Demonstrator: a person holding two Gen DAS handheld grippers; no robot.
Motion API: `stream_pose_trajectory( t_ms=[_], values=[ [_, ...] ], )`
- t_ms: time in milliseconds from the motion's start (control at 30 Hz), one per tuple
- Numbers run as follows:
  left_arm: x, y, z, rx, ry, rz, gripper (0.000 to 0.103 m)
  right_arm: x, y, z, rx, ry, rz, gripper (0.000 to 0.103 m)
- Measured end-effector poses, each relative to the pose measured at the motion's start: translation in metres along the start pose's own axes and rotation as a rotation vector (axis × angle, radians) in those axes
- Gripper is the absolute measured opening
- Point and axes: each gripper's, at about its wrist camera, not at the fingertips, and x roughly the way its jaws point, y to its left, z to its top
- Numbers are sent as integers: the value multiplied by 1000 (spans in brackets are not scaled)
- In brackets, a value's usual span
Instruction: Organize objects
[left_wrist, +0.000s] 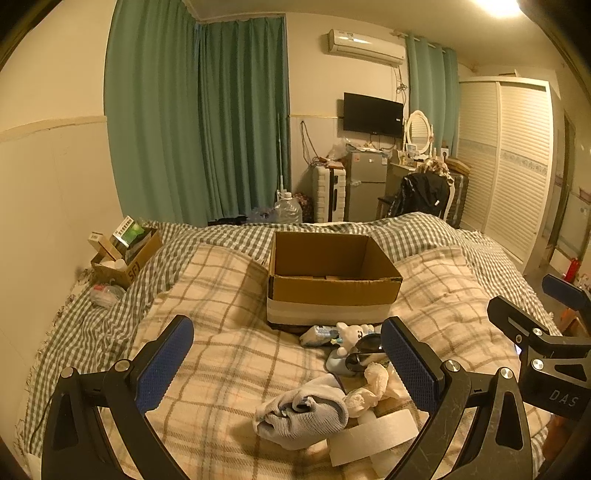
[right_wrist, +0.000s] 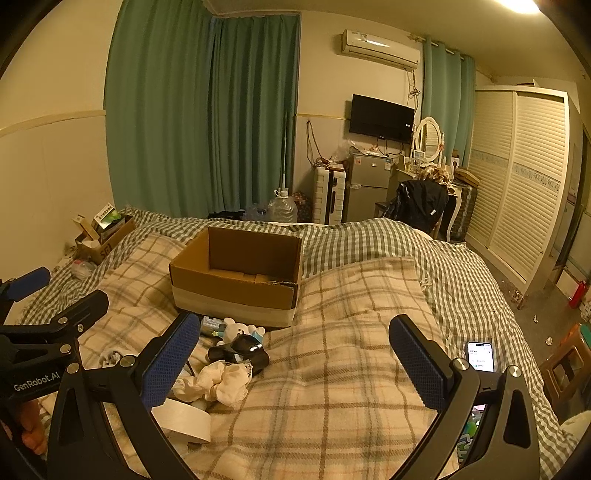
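Observation:
An open cardboard box (left_wrist: 332, 291) (right_wrist: 236, 284) stands on the plaid blanket in the middle of the bed. In front of it lies a pile: a white plush toy (left_wrist: 349, 334) (right_wrist: 236, 328), black sunglasses (left_wrist: 364, 350) (right_wrist: 240, 350), a grey sock bundle (left_wrist: 303, 411), crumpled cream cloth (left_wrist: 373, 384) (right_wrist: 221, 380) and a white tape roll (left_wrist: 373, 435) (right_wrist: 184, 421). My left gripper (left_wrist: 288, 365) is open and empty, just above the pile. My right gripper (right_wrist: 295, 365) is open and empty, to the right of the pile.
A small carton of boxes (left_wrist: 125, 254) (right_wrist: 103, 236) sits at the bed's far left by the wall. A lit phone (right_wrist: 480, 356) lies on the blanket at the right. Beyond the bed stand a fridge (left_wrist: 365, 184), a suitcase, a chair and a wardrobe (left_wrist: 506, 166).

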Motion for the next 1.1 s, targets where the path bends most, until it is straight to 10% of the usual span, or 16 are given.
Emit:
stream_pose_trajectory(
  t_ms=[633,867,1100],
  values=[
    [50,3,-55,22,231,-27,99,30,10,-39,-43,127,30,103],
    [54,1,-62,4,239,-170,48,35,16,-45,-60,155,49,103],
    [28,14,-45,-3,158,-121,37,33,37,-50,-96,191,160,103]
  ],
)
